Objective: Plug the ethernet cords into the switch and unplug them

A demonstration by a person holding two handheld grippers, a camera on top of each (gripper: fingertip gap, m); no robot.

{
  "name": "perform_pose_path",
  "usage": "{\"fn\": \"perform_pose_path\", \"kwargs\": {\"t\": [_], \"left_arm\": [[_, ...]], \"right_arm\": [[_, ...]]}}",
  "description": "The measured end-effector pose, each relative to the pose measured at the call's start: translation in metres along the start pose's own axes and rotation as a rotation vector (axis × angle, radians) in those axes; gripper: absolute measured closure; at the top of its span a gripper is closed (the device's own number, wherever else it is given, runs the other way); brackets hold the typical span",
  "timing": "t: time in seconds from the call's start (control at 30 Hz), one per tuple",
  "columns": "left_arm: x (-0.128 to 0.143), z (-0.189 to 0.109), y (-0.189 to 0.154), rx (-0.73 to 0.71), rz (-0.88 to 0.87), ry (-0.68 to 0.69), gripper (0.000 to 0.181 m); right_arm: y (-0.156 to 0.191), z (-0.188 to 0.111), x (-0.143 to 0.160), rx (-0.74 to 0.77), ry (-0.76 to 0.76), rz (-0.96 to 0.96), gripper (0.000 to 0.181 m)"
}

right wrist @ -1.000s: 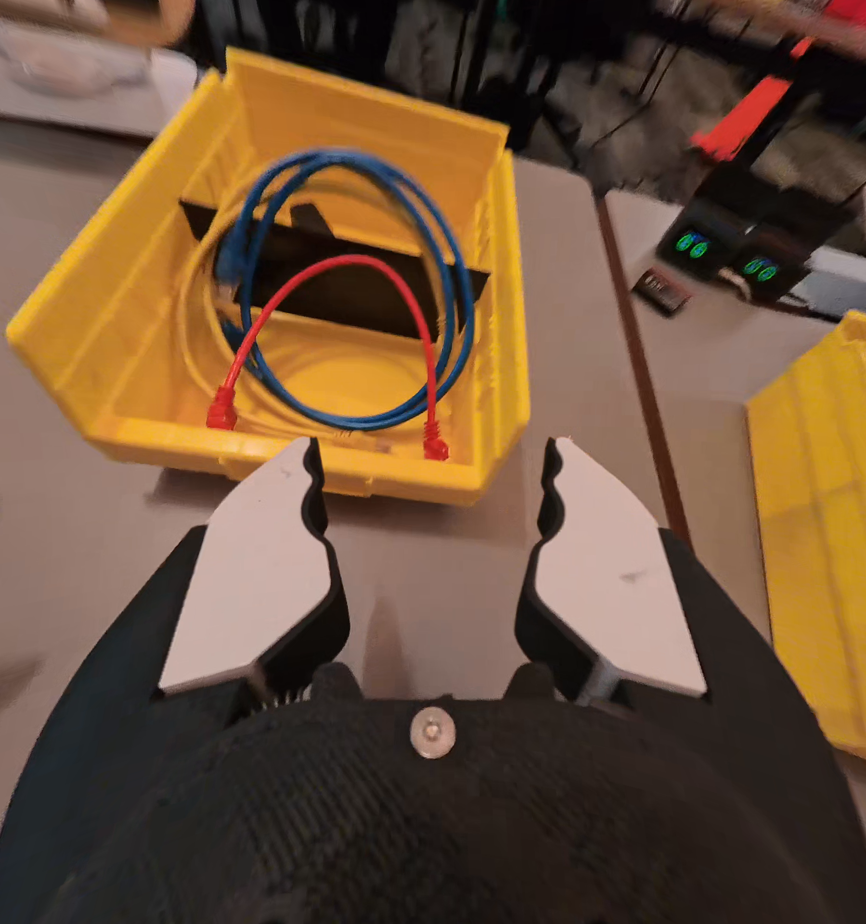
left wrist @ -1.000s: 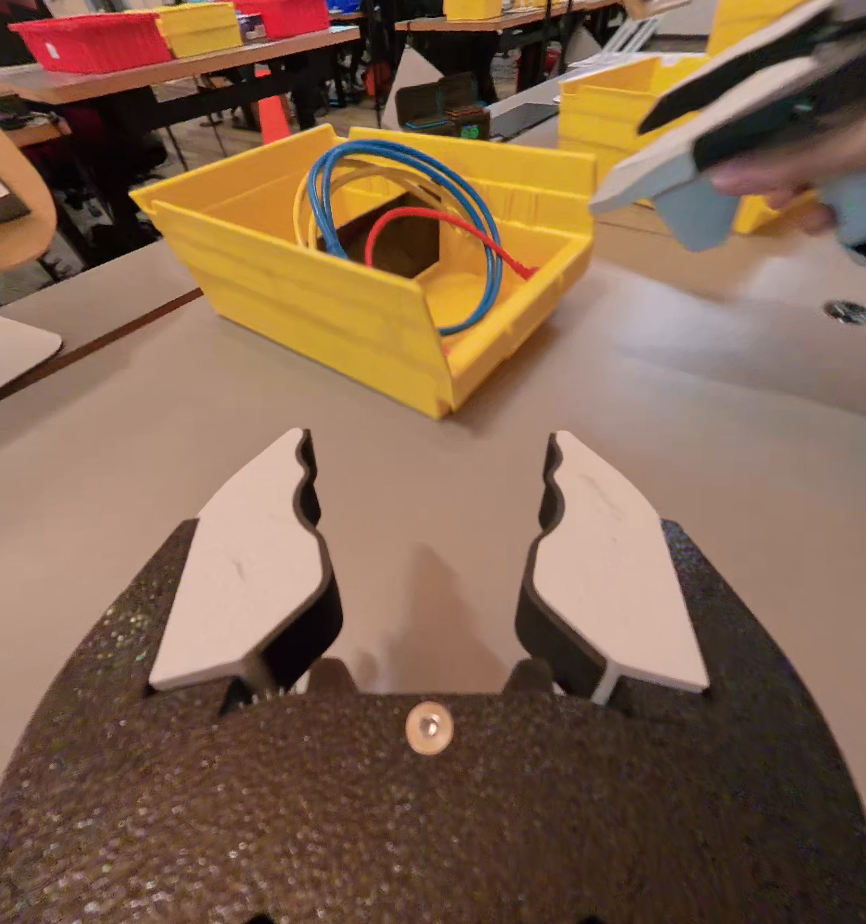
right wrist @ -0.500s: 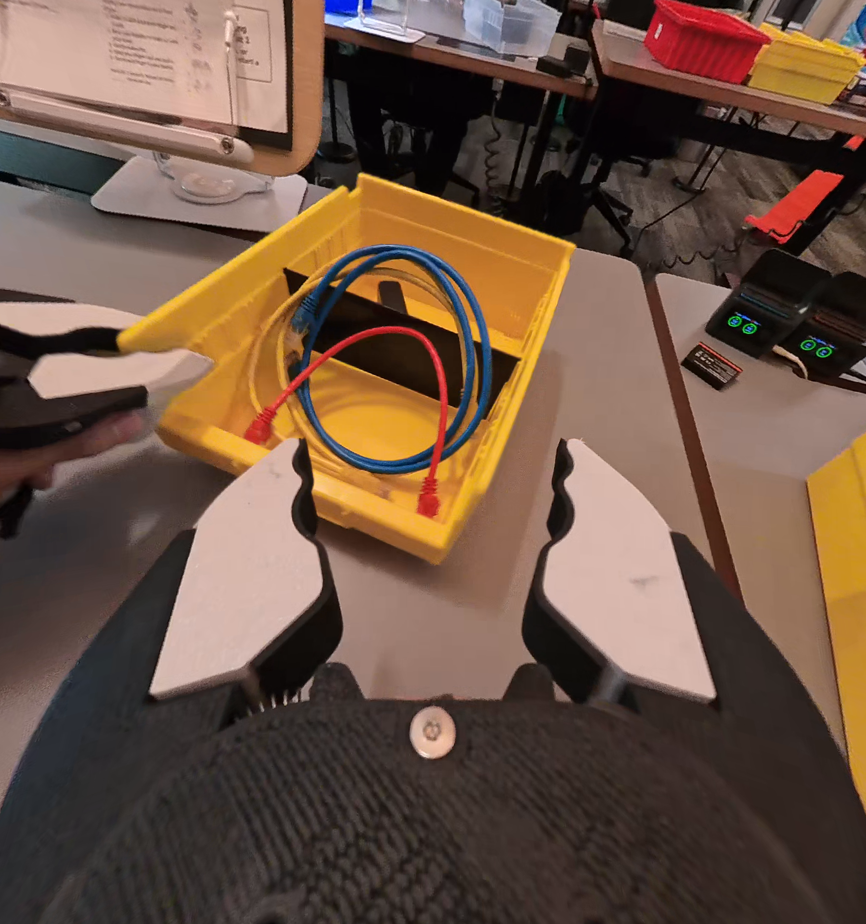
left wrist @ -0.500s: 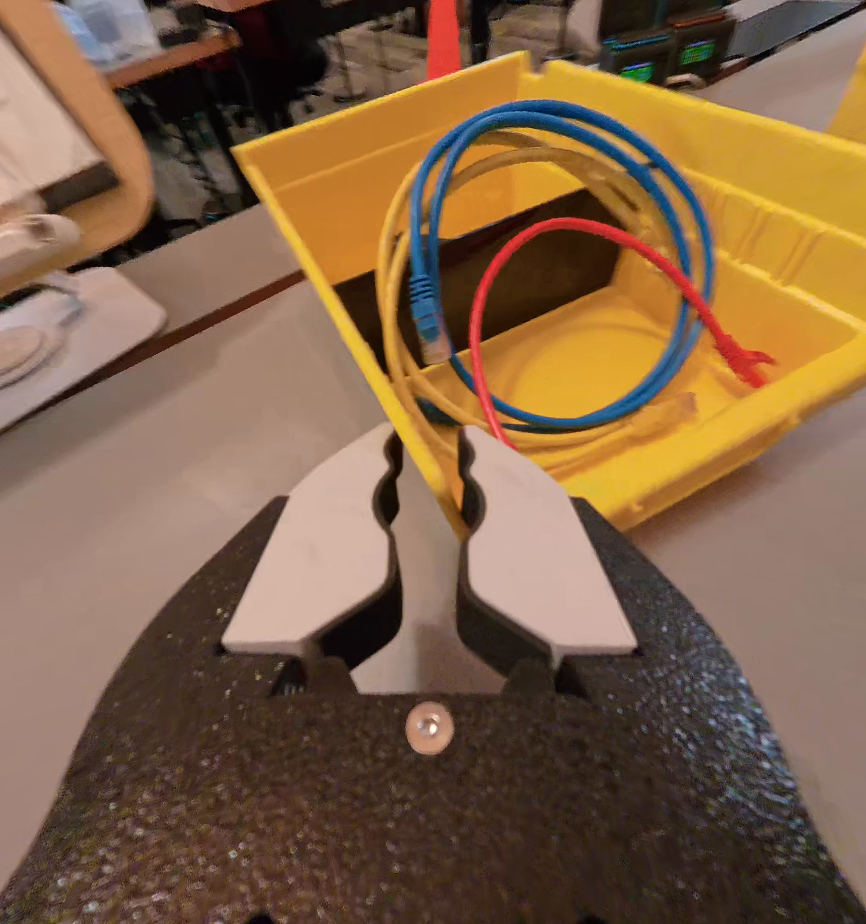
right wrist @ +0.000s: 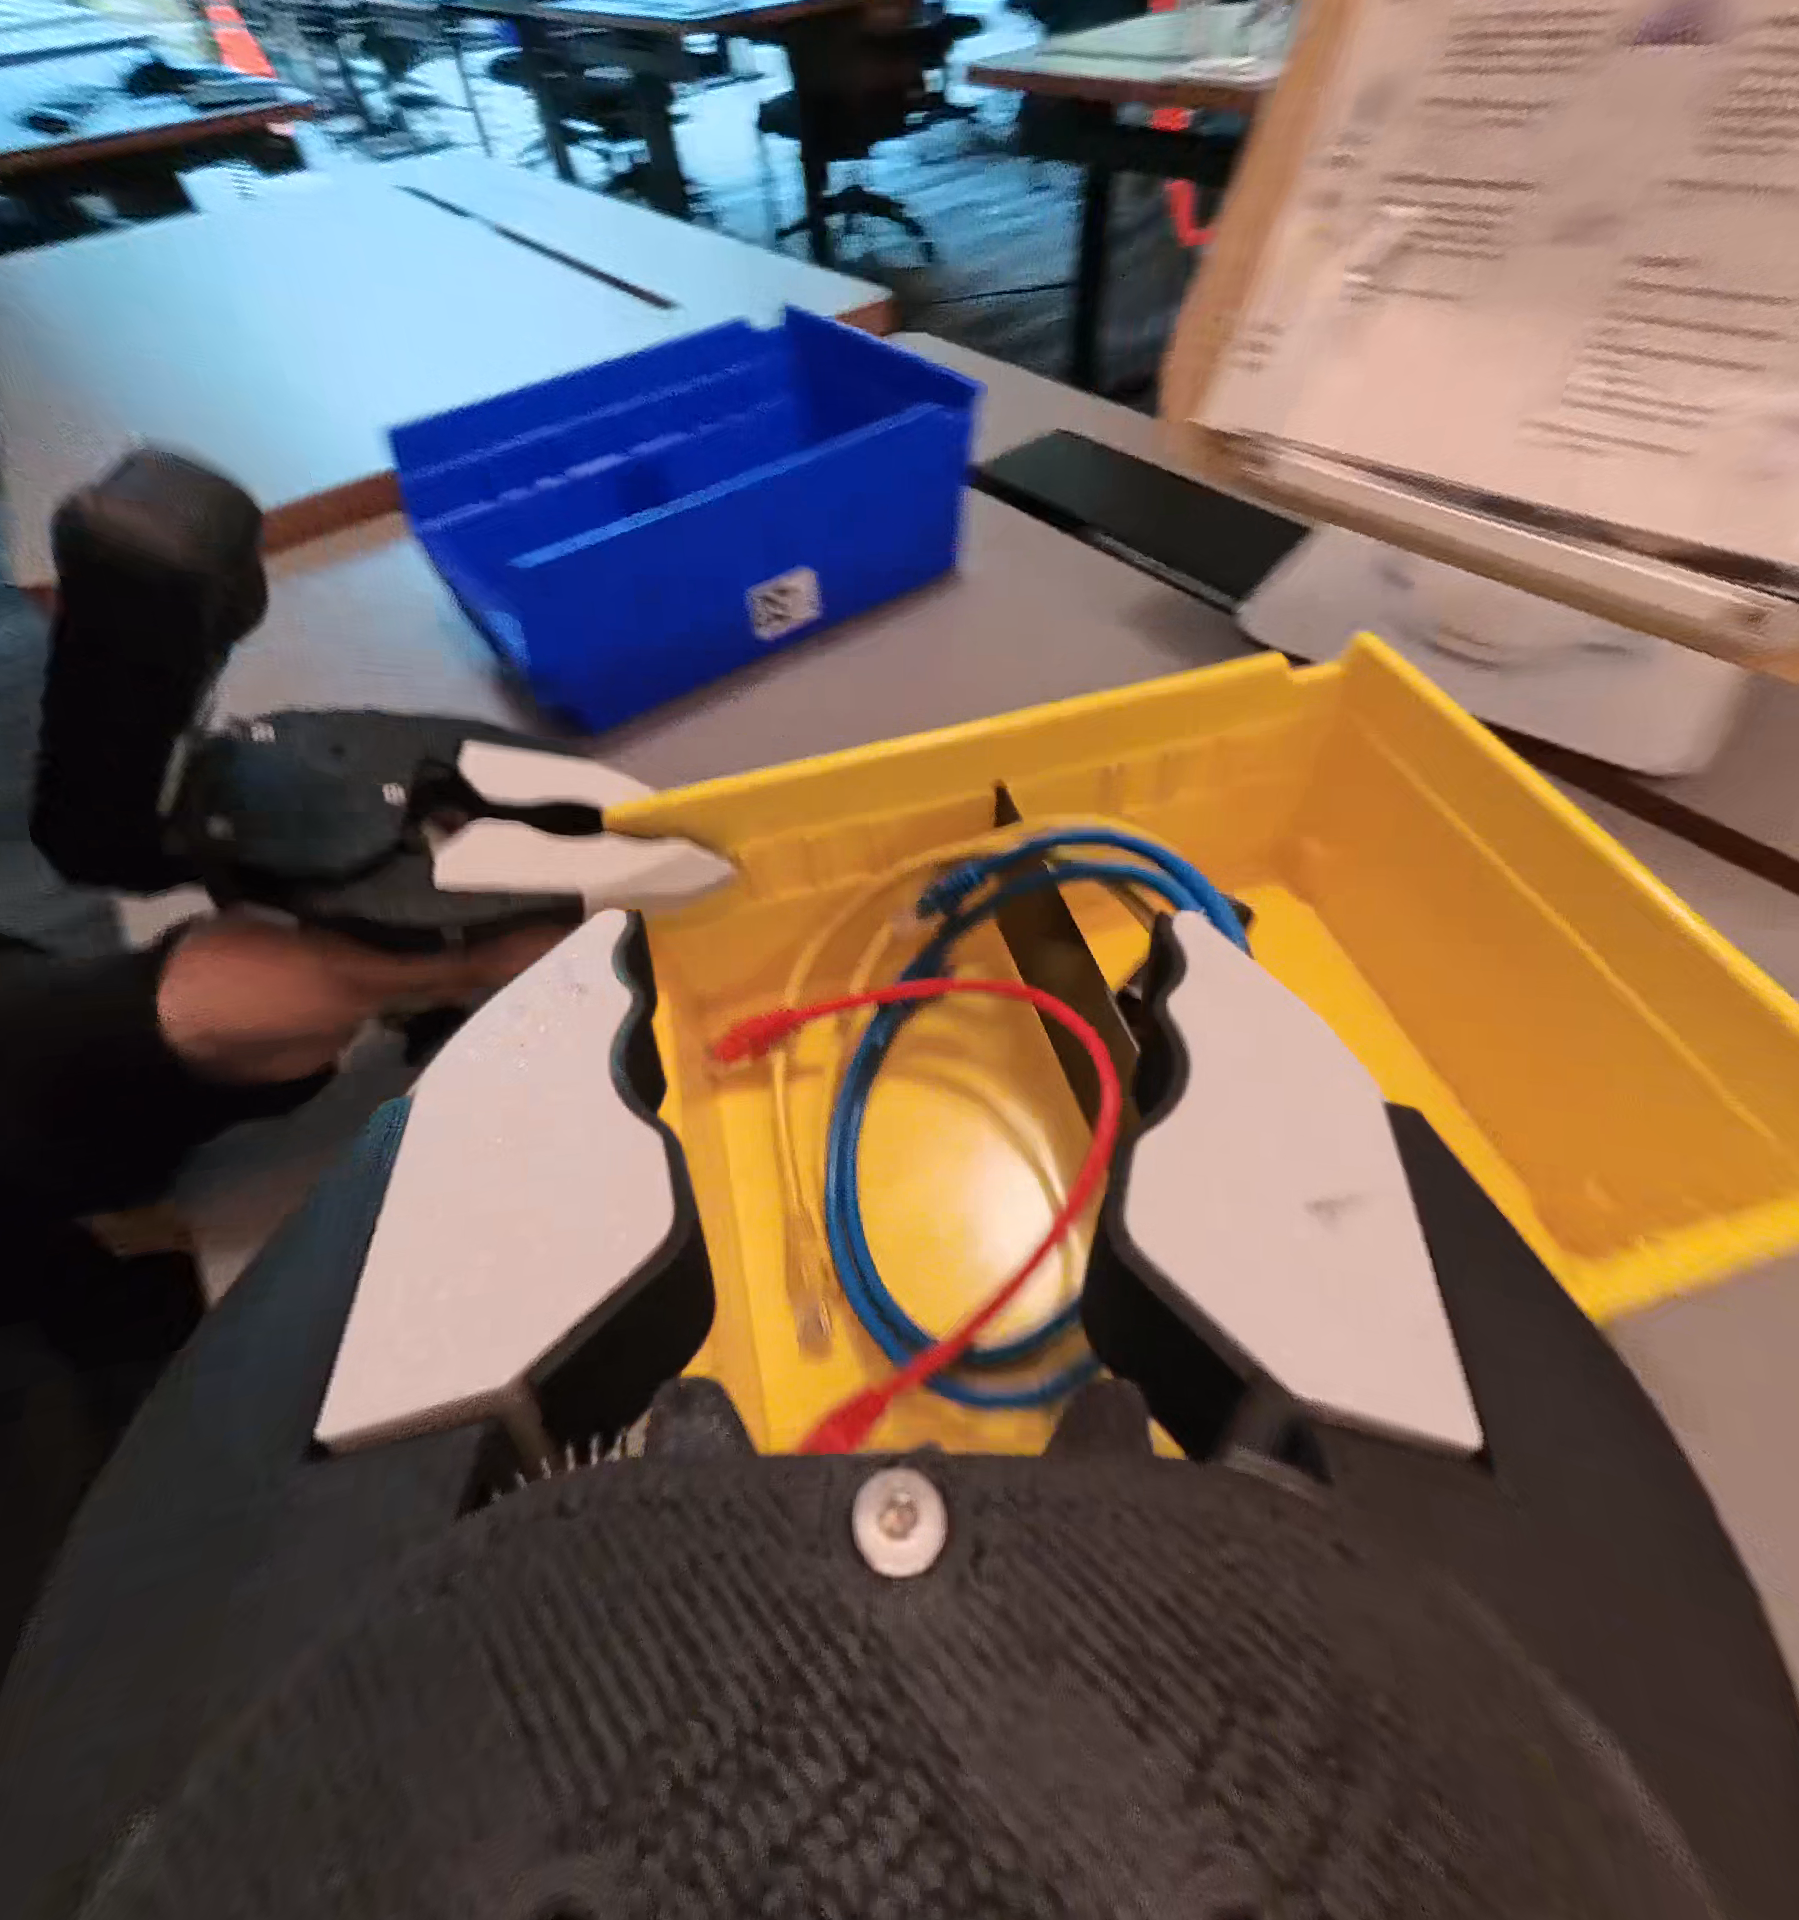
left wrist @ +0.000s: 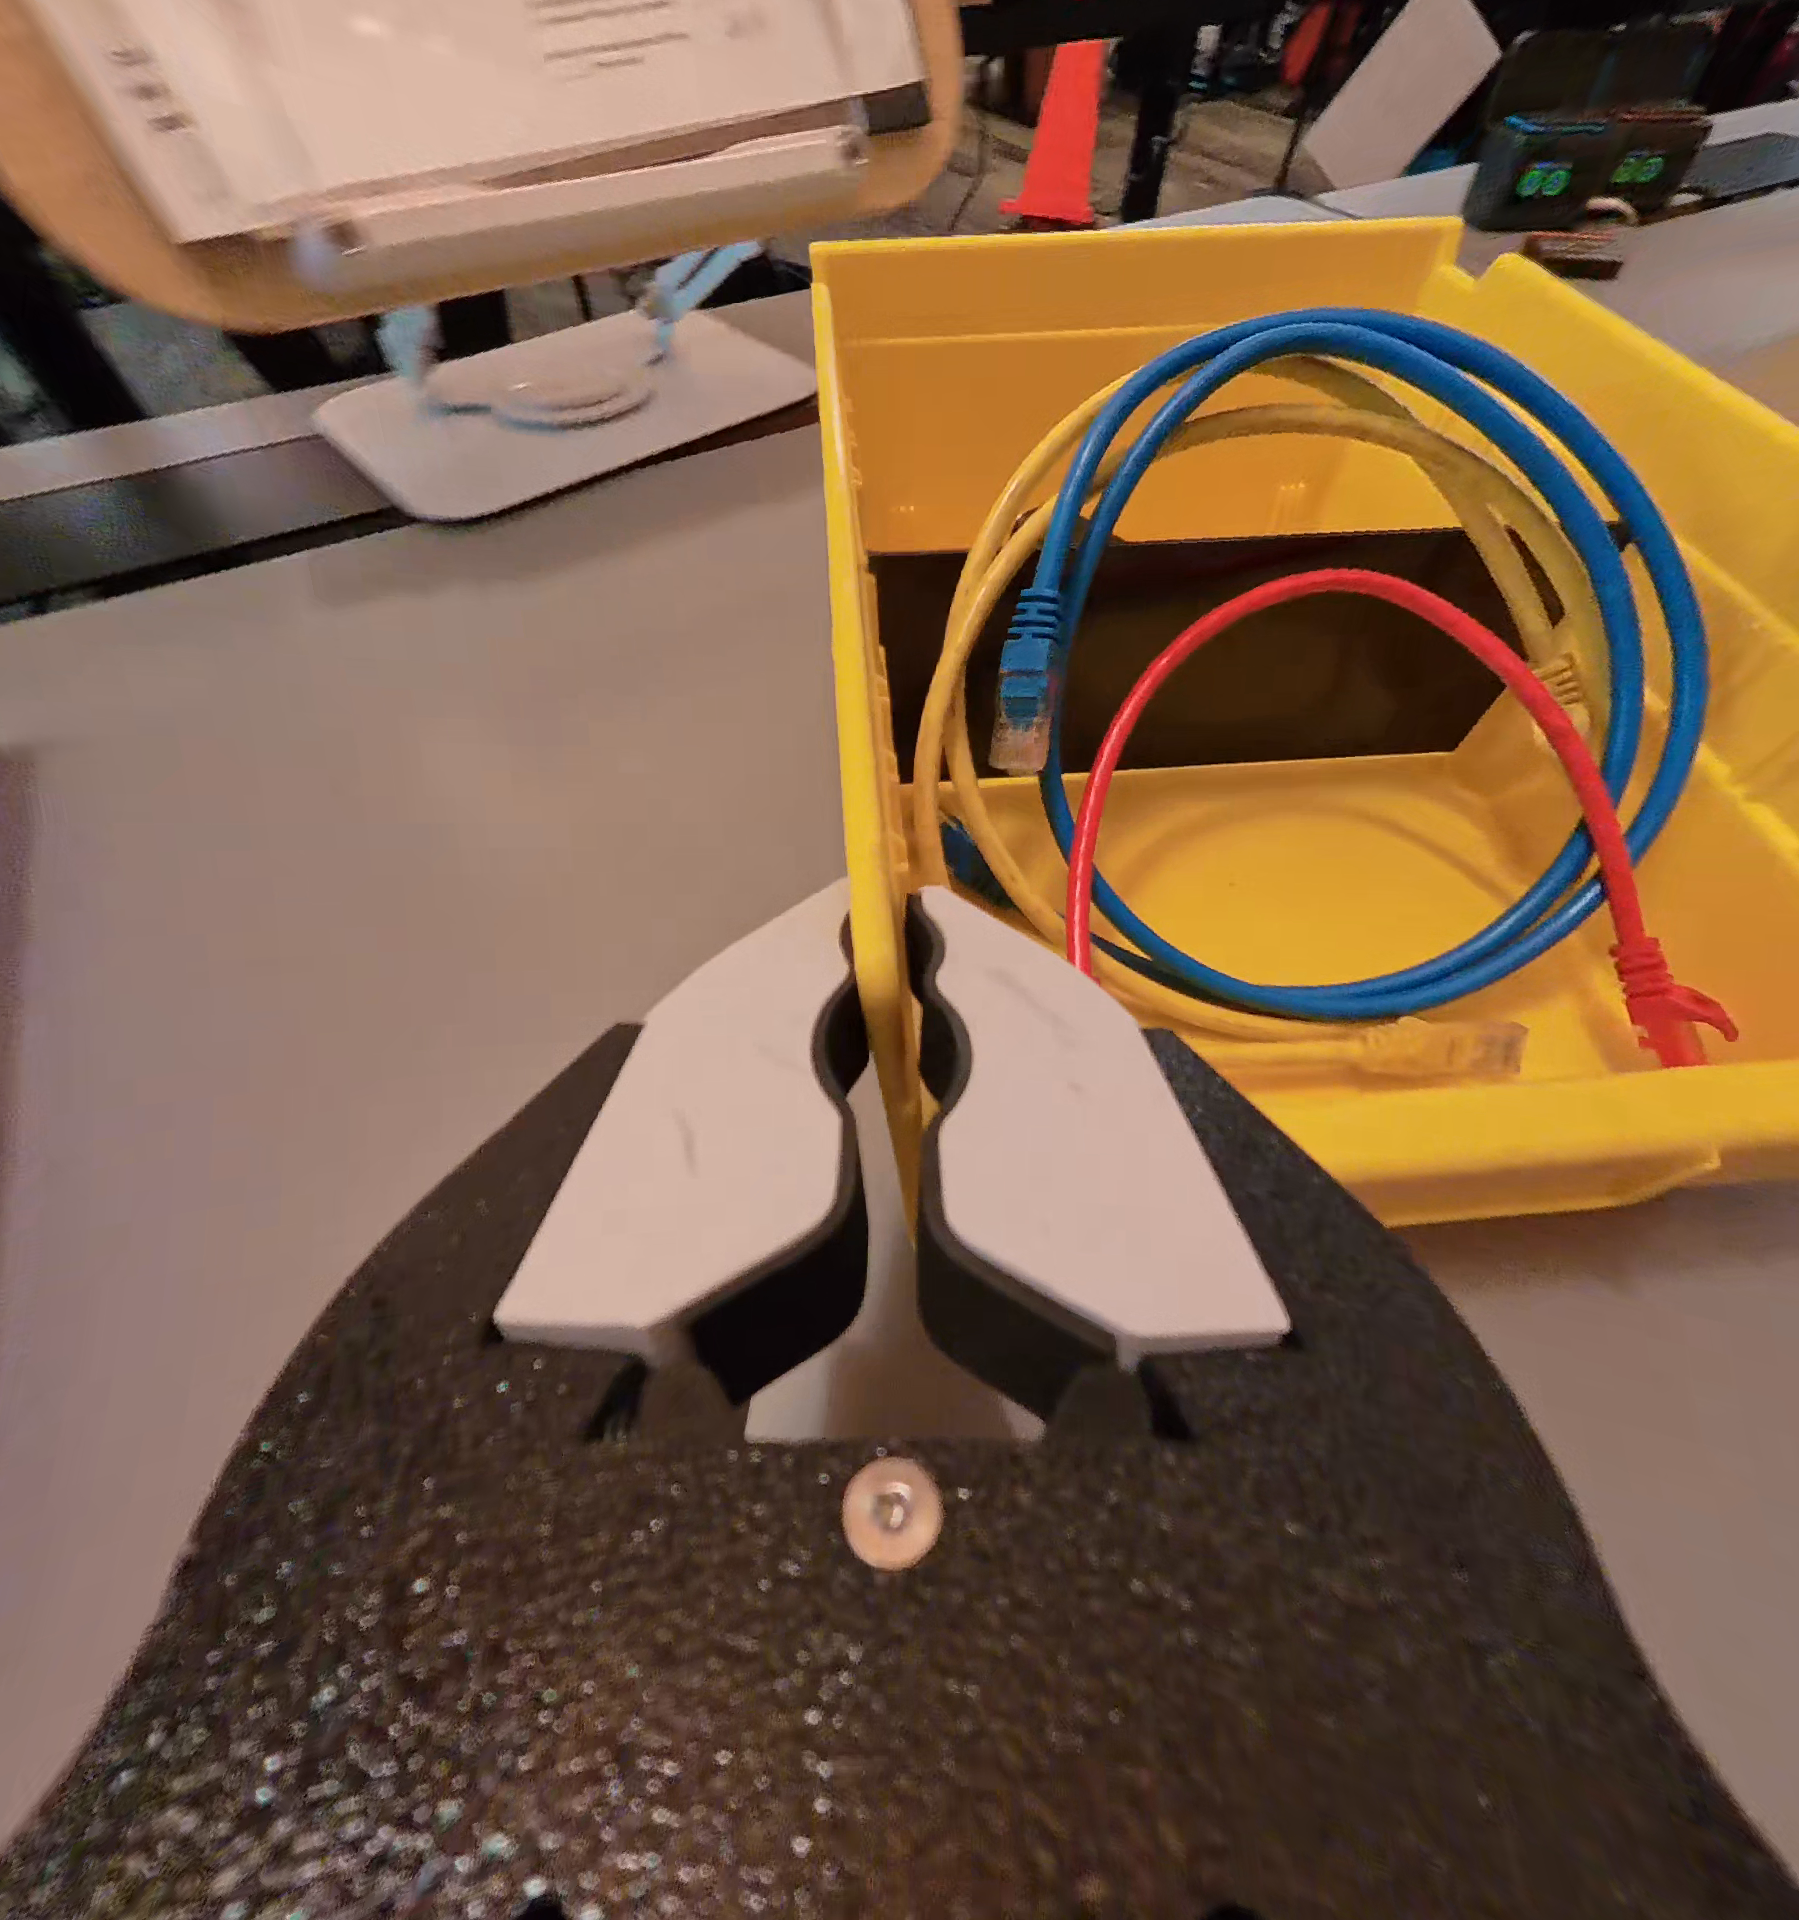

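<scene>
Left wrist view. Grey worktop point(left wrist: 375, 831) at left, bare but for a white stand base point(left wrist: 562, 416) carrying a tan clipboard point(left wrist: 438, 156) with papers. Left gripper point(left wrist: 882, 920): jaws pressed onto the left side wall of the yellow bin point(left wrist: 1497, 1143), one finger outside the wall, one inside. Bin sits on the worktop, a black divider point(left wrist: 1290, 665) across its middle. Ethernet cords coiled inside, leaning on the divider: yellow cord point(left wrist: 942, 727) outermost at left, blue cord point(left wrist: 1664, 665) in a double loop with one plug hanging near the divider, red cord point(left wrist: 1092, 821) in a smaller arch, its plug against the front wall at right.

Right wrist view. Far left, a hand point(right wrist: 251, 997) holds the left gripper point(right wrist: 666, 847), clamped on the bin's corner. Behind it, a blue bin point(right wrist: 708, 551) on the worktop. Right gripper point(right wrist: 895, 935): jaws spread wide, empty, hovering over the yellow bin's front compartment, cords visible between the fingers. No switch seen in either view.
</scene>
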State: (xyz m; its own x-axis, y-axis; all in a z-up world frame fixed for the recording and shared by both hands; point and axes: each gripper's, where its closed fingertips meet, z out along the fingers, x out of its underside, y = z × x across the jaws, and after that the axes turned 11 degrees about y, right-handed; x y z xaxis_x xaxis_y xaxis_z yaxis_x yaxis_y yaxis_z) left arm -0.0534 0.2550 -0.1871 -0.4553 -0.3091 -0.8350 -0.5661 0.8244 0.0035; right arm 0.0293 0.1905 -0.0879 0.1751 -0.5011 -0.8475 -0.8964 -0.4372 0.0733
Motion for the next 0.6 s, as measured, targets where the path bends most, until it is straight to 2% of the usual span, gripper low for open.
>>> {"fn": "perform_pose_path", "kwargs": {"t": [0.17, 0.23, 0.3, 0.37, 0.43, 0.6], "left_arm": [[0.031, -0.05, 0.041, -0.123, -0.056, -0.025, 0.178], [0.036, -0.061, 0.054, -0.166, -0.076, -0.058, 0.178], [0.037, -0.065, 0.062, -0.207, -0.058, -0.081, 0.177], [0.038, -0.066, 0.069, -0.23, -0.051, -0.089, 0.177], [0.038, -0.067, 0.071, -0.222, -0.062, -0.109, 0.178], [0.038, -0.068, 0.076, -0.23, -0.039, -0.131, 0.177]], "right_arm": [[0.062, 0.102, -0.085, -0.215, 0.091, 0.056, 0.081], [0.084, 0.145, -0.119, -0.323, 0.132, 0.131, 0.087], [0.096, 0.194, -0.139, -0.385, 0.212, 0.266, 0.093], [0.101, 0.241, -0.144, -0.409, 0.305, 0.382, 0.099], [0.097, 0.285, -0.139, -0.354, 0.366, 0.464, 0.106], [0.078, 0.36, -0.102, -0.142, 0.524, 0.44, 0.102]]}}
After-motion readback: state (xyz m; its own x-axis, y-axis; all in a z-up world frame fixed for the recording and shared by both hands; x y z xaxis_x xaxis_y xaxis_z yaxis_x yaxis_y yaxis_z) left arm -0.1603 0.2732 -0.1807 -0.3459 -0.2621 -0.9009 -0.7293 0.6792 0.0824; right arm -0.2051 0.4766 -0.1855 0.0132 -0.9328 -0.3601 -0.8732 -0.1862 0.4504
